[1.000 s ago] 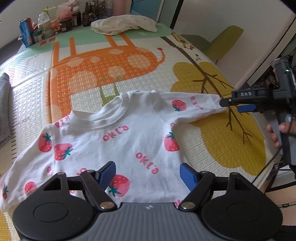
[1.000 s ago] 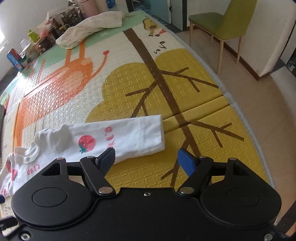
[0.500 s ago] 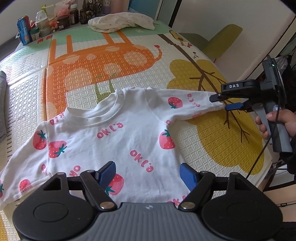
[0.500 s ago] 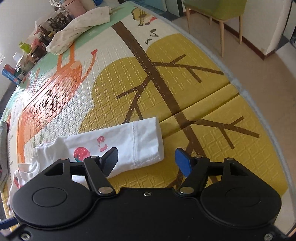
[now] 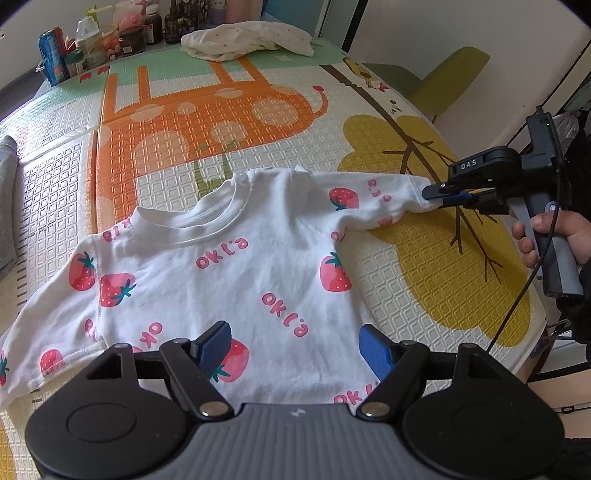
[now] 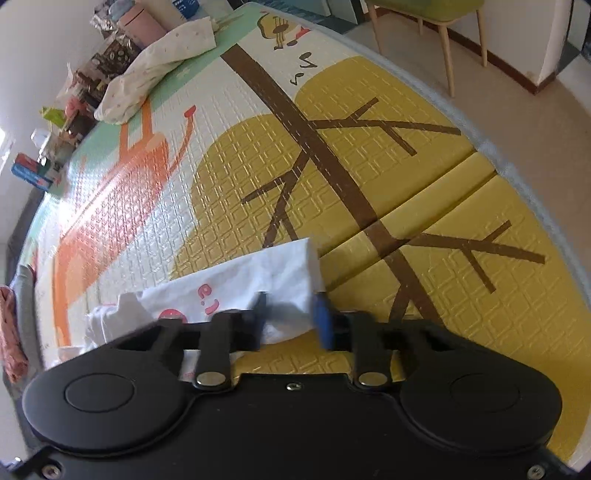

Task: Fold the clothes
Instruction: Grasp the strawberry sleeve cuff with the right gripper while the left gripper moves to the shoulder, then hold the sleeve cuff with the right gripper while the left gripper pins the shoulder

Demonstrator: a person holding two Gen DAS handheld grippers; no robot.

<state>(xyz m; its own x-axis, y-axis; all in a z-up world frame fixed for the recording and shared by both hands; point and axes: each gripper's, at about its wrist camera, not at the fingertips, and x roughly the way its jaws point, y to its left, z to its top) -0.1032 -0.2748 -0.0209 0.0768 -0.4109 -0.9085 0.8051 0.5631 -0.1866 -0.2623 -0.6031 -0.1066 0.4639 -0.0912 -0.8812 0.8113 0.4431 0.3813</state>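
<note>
my right gripper (image 6: 290, 315) just closed, fingers pinching the shirt (image 5: 236, 266) sleeve cuff (image 6: 291, 266), left gripper (image 5: 295, 343) fingers spread wide above the hem

Blurred by motion in the right wrist view: the right tongs (image 6: 290, 314), with the sleeve cuff (image 6: 291, 269) partly hidden behind their tips. Cut off at the left wrist view's lower left edge: the shirt's (image 5: 236, 266) other sleeve. Too small to read: labels on the bottles (image 5: 110, 33) at the far end.

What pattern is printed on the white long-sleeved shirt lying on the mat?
Red strawberries and pink "okla" lettering on the white long-sleeved shirt, clearest in the left wrist view.
</note>
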